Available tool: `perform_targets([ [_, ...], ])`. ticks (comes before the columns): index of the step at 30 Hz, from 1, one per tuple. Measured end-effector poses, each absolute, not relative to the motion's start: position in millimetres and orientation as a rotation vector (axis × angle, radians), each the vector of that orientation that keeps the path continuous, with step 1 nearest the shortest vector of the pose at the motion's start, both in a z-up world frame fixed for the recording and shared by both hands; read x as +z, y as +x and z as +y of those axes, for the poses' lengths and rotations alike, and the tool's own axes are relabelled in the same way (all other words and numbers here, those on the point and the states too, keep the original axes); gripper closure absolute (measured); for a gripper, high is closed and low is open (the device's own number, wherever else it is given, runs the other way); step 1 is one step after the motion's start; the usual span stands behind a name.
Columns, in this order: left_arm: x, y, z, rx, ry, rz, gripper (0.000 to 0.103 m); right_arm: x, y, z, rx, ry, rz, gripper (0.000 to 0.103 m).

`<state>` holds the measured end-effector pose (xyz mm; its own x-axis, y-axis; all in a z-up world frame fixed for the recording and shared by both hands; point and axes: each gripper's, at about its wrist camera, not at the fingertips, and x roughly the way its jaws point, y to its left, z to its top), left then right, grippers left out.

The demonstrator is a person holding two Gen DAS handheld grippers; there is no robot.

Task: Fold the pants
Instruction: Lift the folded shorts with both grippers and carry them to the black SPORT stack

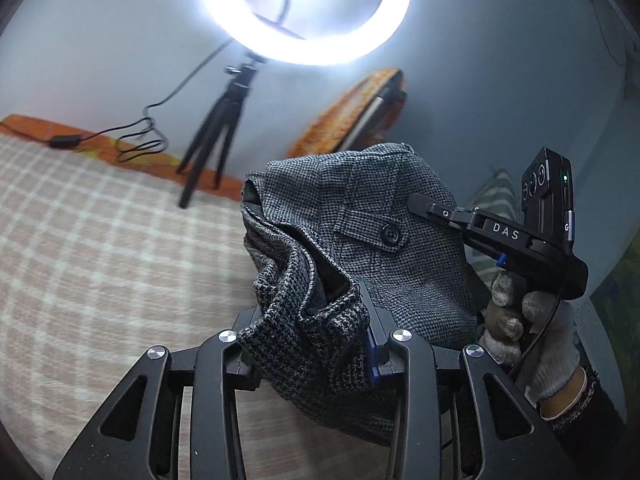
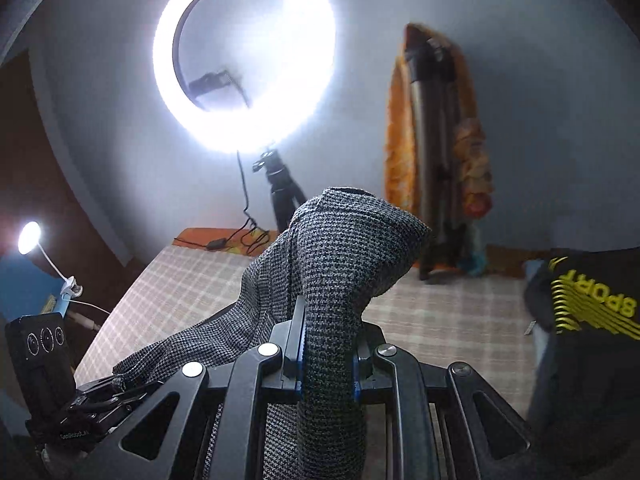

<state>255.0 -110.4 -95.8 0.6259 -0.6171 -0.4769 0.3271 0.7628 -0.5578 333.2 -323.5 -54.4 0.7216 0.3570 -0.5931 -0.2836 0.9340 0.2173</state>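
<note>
The left gripper, a black plastic linkage with silver rivets and blue finger pads, is clamped on a bunched fold of the grey houndstooth woven pants; the coarse cloth spills over its fingers and hangs below. The right gripper, of the same build, pinches another thick roll of the pants between its blue-edged pads. Both hold the garment lifted above the bed, and in the left wrist view a belt loop and a buttoned pocket flap with a black round button face the camera.

In that same view the right gripper appears from the side, white letters "DAS" on its black body, a green light on its boxy camera unit, held by a hand in a knitted white glove.

Below lies the bed's beige and white checked blanket, soft and flat. At its far edge stands a glowing white ring light on a small black tripod, its cable looped on an orange patterned sheet. An orange cloth draped over a folded metal tripod leans against the blue-grey wall. At right a black garment with yellow print shows "SPORT" upside down. A small white clip lamp shines at left.
</note>
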Motion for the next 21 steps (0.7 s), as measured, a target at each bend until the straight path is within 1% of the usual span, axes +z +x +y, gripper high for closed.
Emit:
perform_targets([
  [8, -77.6, 261.5, -186.3, -0.650, -0.404, 0.679, 0.068, -27.2, 327.0, -396.0, 0.280, 0.090, 0.639, 0.088],
  [21, -62.3, 281.8, -306.3, -0.764, -0.359, 0.638, 0.068, 4.7, 321.8, -508.2, 0.154, 0.048, 0.580, 0.089],
])
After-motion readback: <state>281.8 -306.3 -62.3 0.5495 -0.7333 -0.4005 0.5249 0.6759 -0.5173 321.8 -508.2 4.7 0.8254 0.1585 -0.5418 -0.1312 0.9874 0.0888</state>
